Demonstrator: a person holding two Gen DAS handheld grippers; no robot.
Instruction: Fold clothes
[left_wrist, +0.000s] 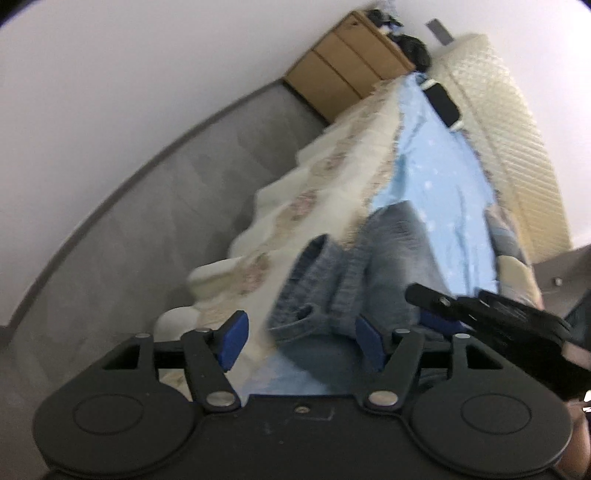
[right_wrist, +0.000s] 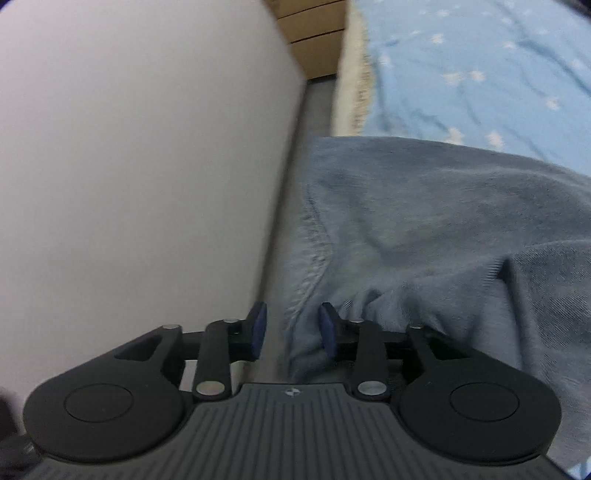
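A pair of faded blue jeans (left_wrist: 373, 266) lies at the near end of a bed with a light blue starred sheet (left_wrist: 443, 184). Its waistband with belt loops hangs over the bed's edge. My left gripper (left_wrist: 301, 341) is open, its blue pads either side of the waistband. My right gripper shows as a black shape (left_wrist: 491, 314) at the right of the left wrist view. In the right wrist view my right gripper (right_wrist: 291, 330) is open, with the jeans' seamed edge (right_wrist: 314, 251) between its blue pads. The jeans' cloth (right_wrist: 443, 221) fills the right side.
A cream floral quilt (left_wrist: 314, 192) hangs over the bed's side above a grey floor (left_wrist: 147, 240). Cardboard boxes (left_wrist: 347, 62) stand by the far wall. A cream padded headboard (left_wrist: 517, 129) and a black device (left_wrist: 443, 103) lie along the bed. A white wall (right_wrist: 129, 166) stands close at left.
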